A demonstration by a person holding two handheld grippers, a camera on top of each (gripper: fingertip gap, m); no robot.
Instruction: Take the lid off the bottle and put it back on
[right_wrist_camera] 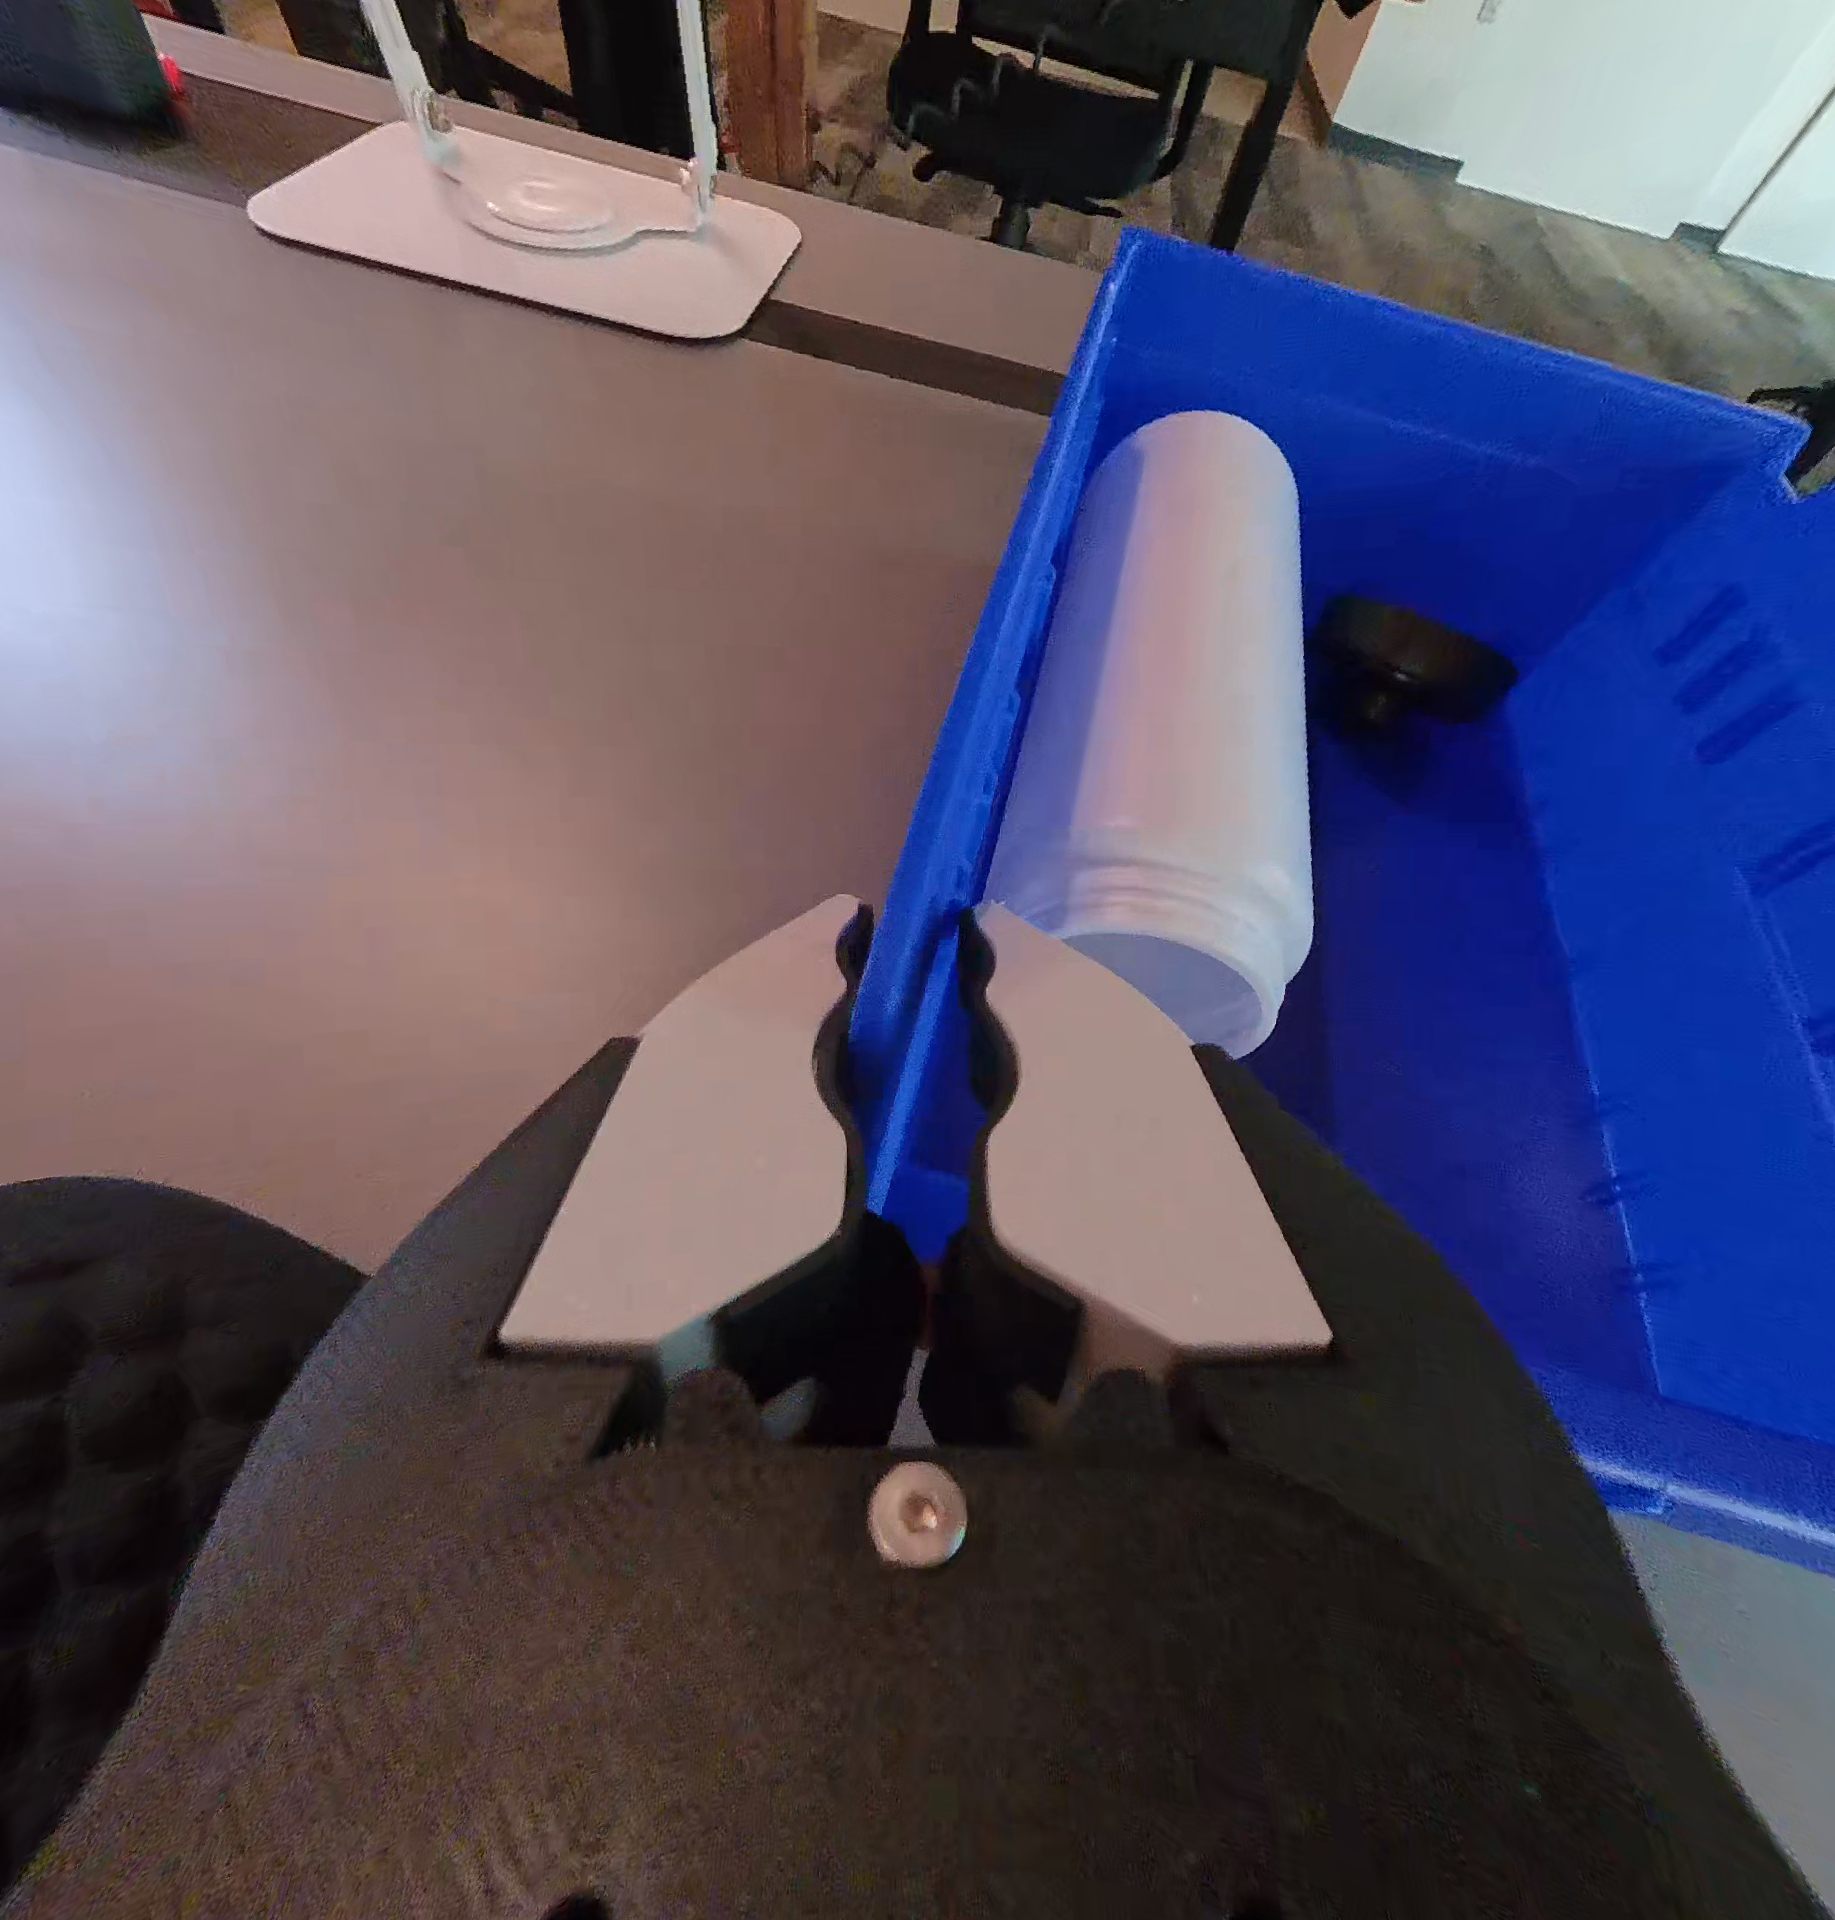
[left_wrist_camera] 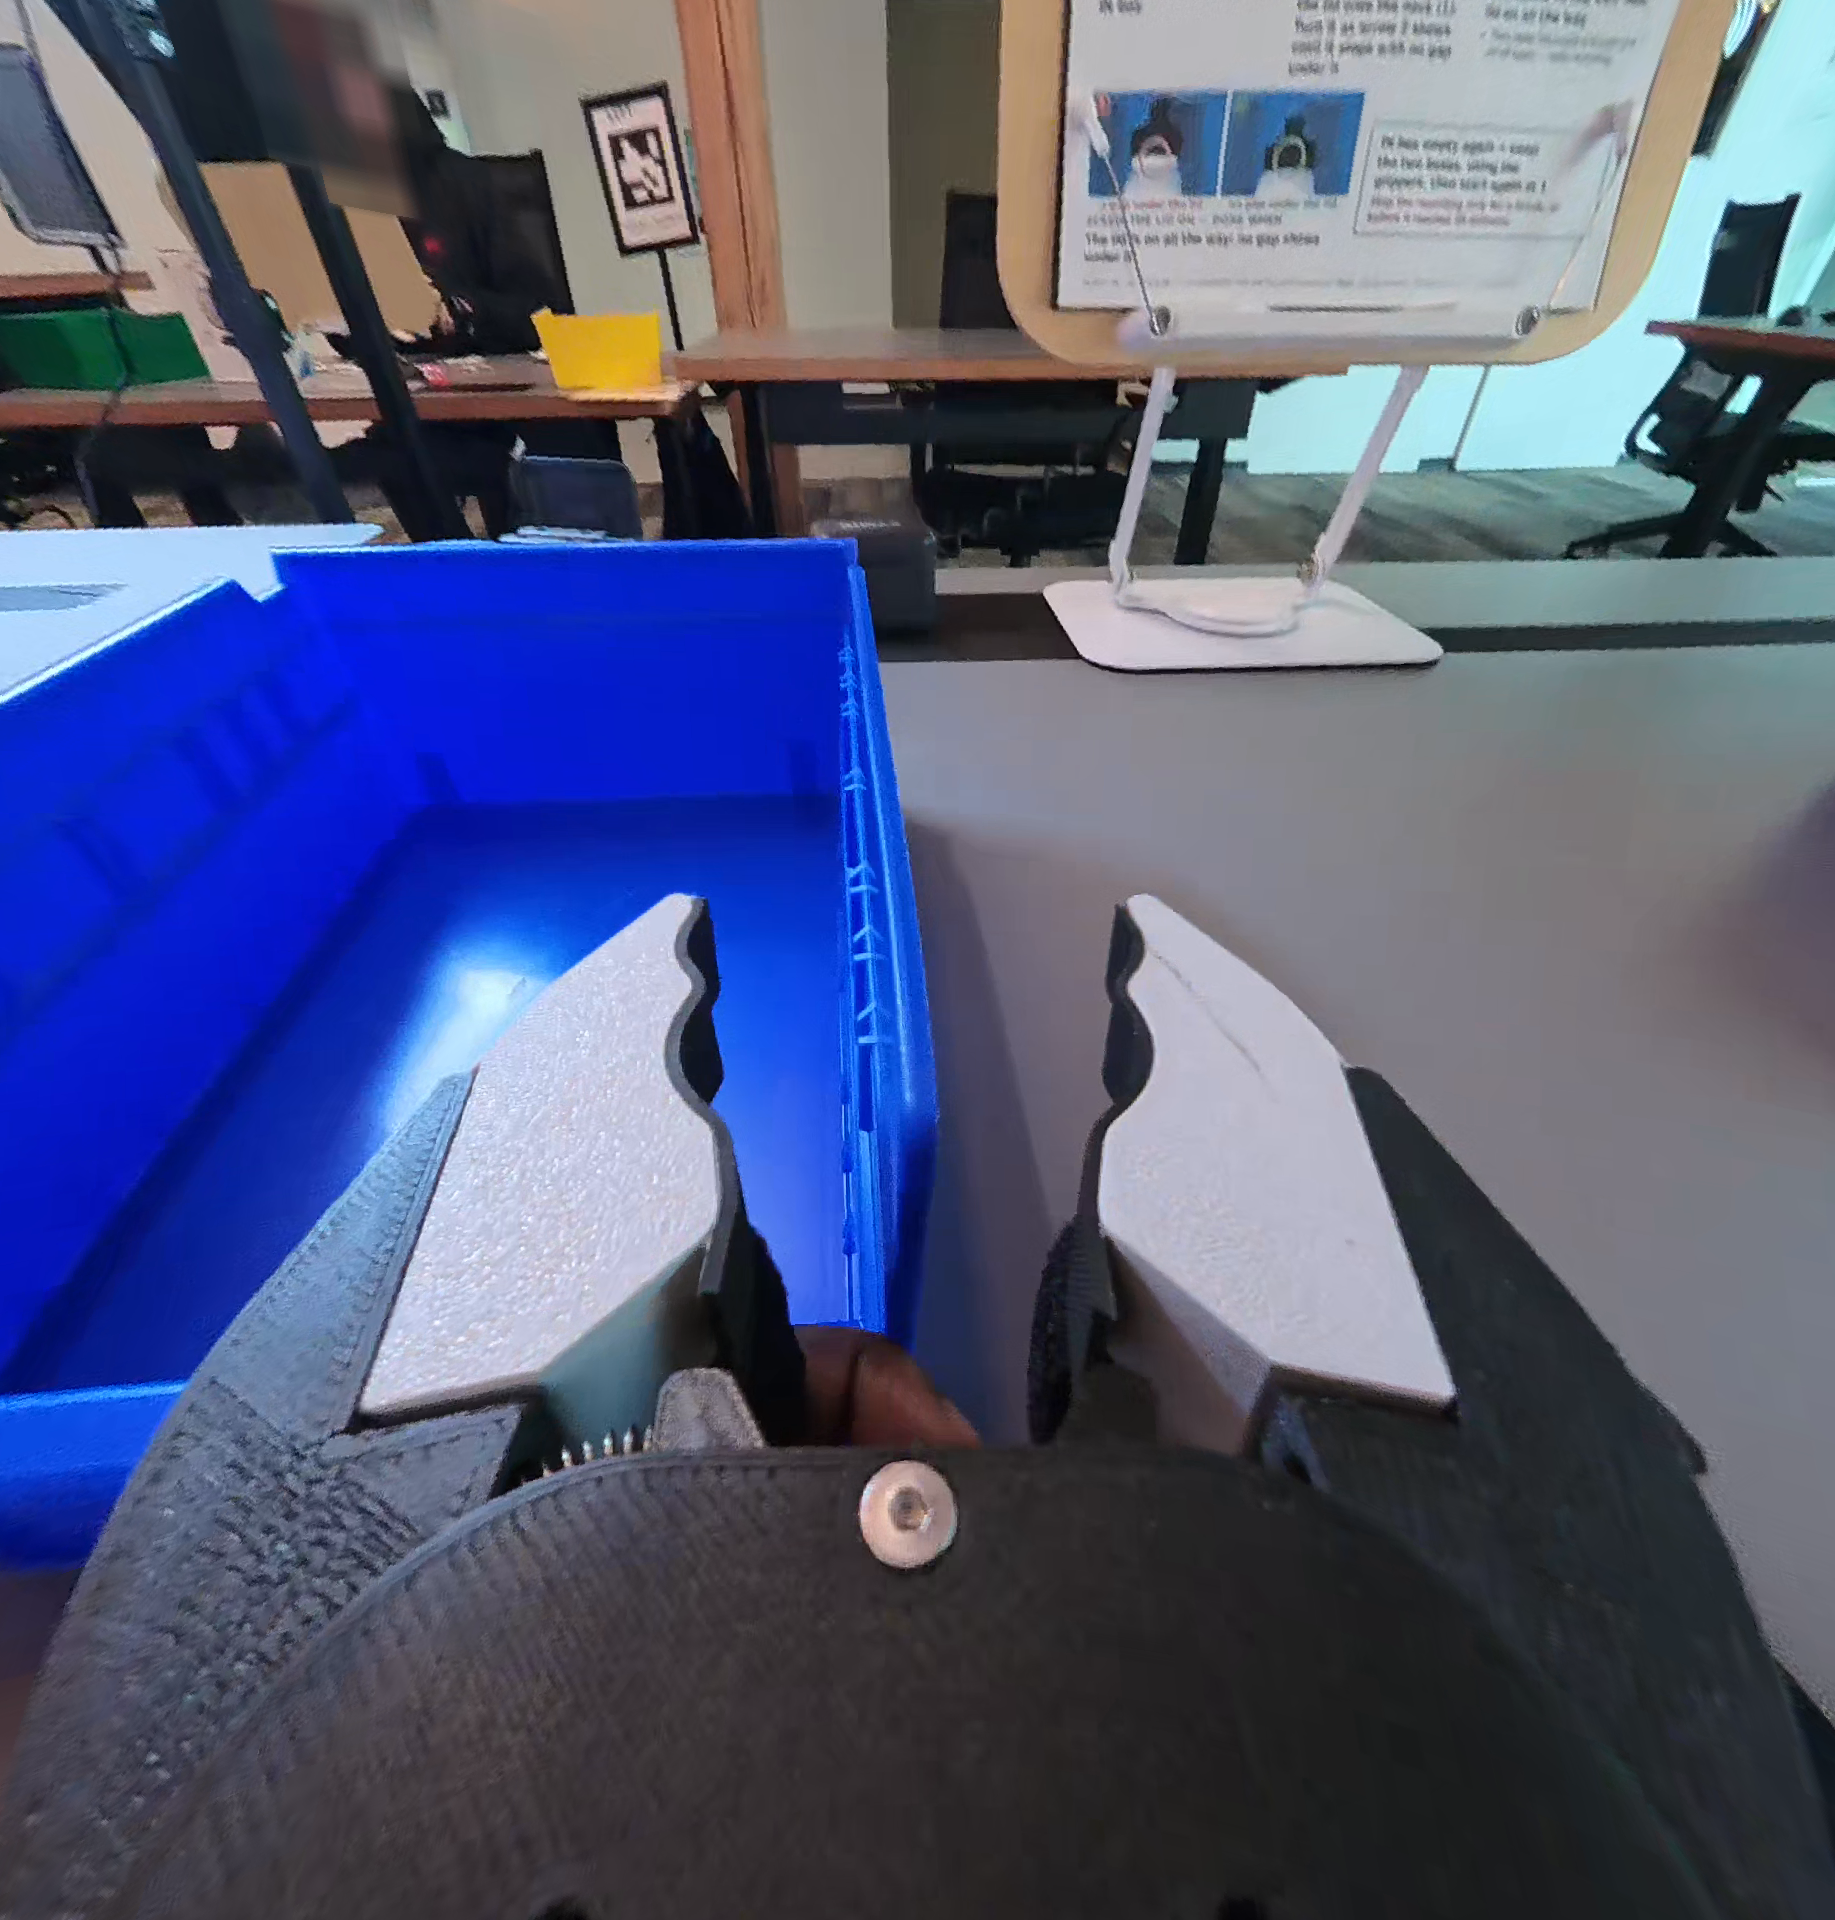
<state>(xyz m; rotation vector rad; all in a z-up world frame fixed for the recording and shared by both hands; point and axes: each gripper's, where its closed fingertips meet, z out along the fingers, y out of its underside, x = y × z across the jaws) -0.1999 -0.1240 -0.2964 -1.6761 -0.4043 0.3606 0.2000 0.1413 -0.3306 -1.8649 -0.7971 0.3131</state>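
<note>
Right gripper [right_wrist_camera: 908, 925] clamped on near left wall of blue bin [right_wrist_camera: 1671, 831], seemingly to steady it. Inside, white bottle [right_wrist_camera: 1173, 707] lying uncapped along that wall, black lid [right_wrist_camera: 1412, 665] apart at far end. Left gripper [left_wrist_camera: 908, 914] wide open, empty, straddling another blue bin's [left_wrist_camera: 580, 665] right wall above grey tabletop [left_wrist_camera: 1412, 831].

The bottle [right_wrist_camera: 1173, 707] is a translucent white cylinder with a rounded base. It is laid on its side inside a blue bin [right_wrist_camera: 1671, 831], along the bin's left wall and touching it. The threaded neck is pointed toward the near end of the bin, and the mouth is left open, with no lid fitted. The lid [right_wrist_camera: 1412, 665] is a black, round cap. It is set on the bin floor just beside the bottle's far half, apart from the neck.
</note>
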